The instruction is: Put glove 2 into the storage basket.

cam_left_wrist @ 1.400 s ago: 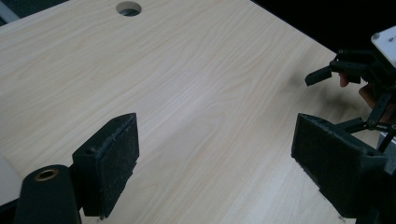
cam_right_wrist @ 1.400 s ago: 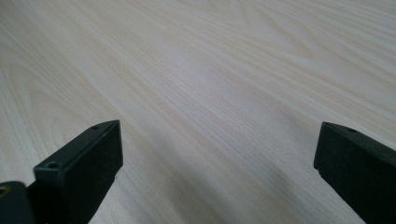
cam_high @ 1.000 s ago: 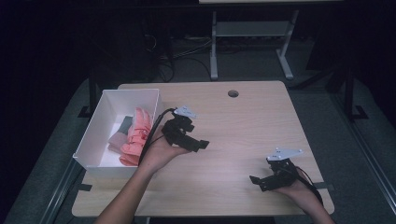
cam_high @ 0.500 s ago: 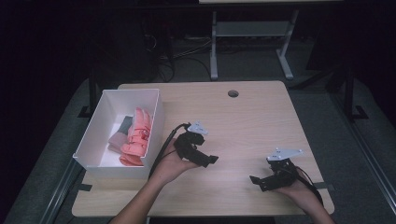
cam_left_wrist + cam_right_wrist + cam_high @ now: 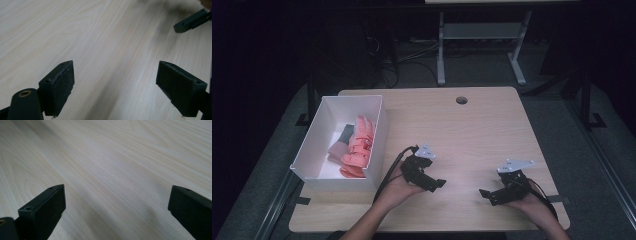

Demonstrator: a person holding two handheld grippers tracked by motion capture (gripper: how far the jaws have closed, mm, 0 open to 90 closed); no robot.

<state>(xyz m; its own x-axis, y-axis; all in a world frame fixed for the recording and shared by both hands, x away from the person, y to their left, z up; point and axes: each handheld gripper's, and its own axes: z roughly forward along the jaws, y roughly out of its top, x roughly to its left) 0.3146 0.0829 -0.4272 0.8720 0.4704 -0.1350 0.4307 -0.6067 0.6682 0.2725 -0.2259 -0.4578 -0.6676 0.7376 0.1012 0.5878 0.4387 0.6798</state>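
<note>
High view, looking down on the pale wooden worktop [image 5: 472, 125]: the left hand-held gripper [image 5: 438, 183] sits in the person's left hand [image 5: 399, 187] near the front middle of the worktop, just right of a white box [image 5: 379, 150], with its jaws pointing right and toward the near edge. Its grey three-cornered plate faces up and its black cable loops back along the box wall. The right hand-held gripper [image 5: 486, 194] lies low in the right hand [image 5: 529, 202] near the front right corner, jaws pointing left toward the other one; the two are near each other but apart, with bare wood between them. Inside the white box, which stands at the left edge of the worktop, lies a heap of salmon-pink cloth [image 5: 357, 147] against the right wall, with a darker grey piece [image 5: 344, 134] beside it toward the far end; neither gripper touches the box or its contents. In the left gripper view the left hand-held gripper [image 5: 115, 85] is released, its two black jaws spread wide over bare wood grain with nothing between them, and a jaw tip of the other gripper [image 5: 192, 21] shows at the upper right. In the right gripper view the right hand-held gripper [image 5: 116, 210] is likewise released, jaws set far apart over bare worktop and holding nothing.
</note>
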